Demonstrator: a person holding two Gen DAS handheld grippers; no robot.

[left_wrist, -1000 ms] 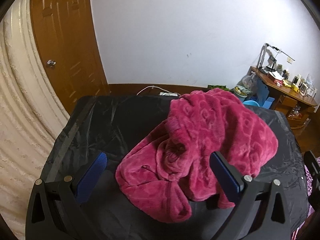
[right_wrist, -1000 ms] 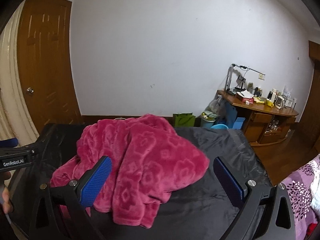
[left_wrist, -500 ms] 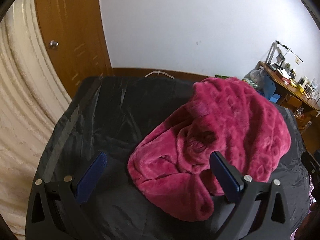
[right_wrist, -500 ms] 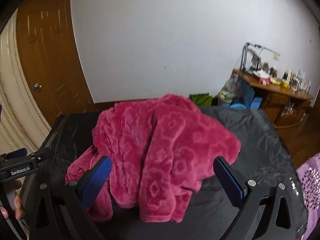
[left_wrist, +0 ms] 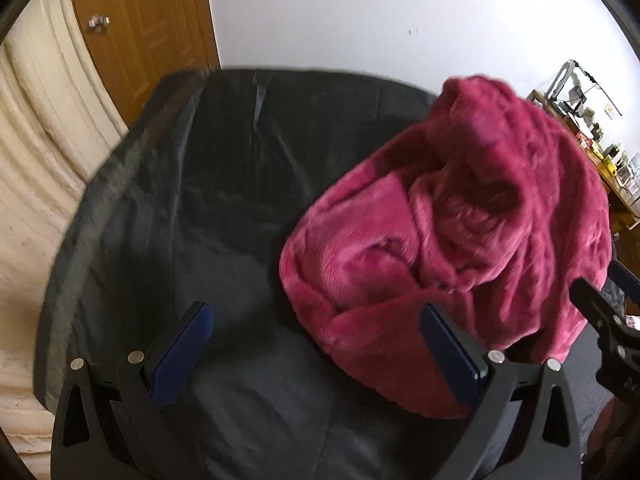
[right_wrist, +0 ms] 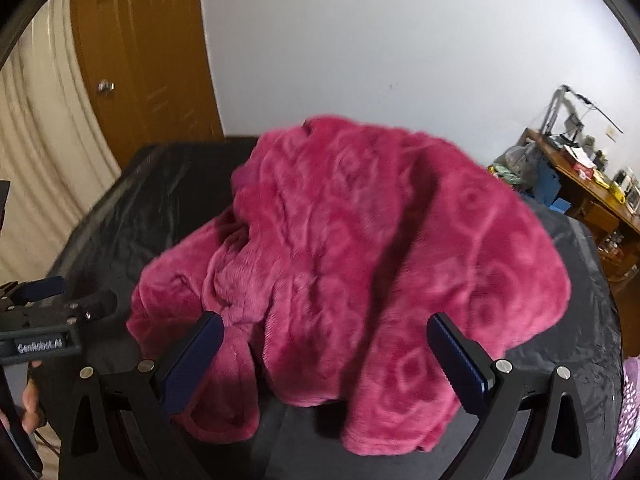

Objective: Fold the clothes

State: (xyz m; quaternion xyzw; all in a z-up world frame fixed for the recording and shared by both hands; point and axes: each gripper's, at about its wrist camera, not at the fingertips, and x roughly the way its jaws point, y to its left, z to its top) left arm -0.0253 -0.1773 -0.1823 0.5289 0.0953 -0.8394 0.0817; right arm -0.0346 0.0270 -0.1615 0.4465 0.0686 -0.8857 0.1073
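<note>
A crumpled magenta fleece garment (left_wrist: 460,232) with an embossed flower pattern lies in a heap on a black covered table (left_wrist: 224,184). In the right wrist view the garment (right_wrist: 360,248) fills the middle. My left gripper (left_wrist: 316,328) is open and empty above the table's near left part, with the garment's near edge by its right finger. My right gripper (right_wrist: 324,336) is open and empty, just above the garment's front folds. The left gripper also shows at the left edge of the right wrist view (right_wrist: 44,312).
A wooden door (left_wrist: 148,28) and a cream curtain (left_wrist: 36,152) stand left of the table. A white wall is behind. A cluttered wooden desk (right_wrist: 592,196) stands at the far right. A purple patterned cloth (right_wrist: 628,404) shows at the right edge.
Both grippers have moved forward and lower toward the garment, which looms larger. The left view has swung left, so the garment sits further right. Both jaws stay open.
</note>
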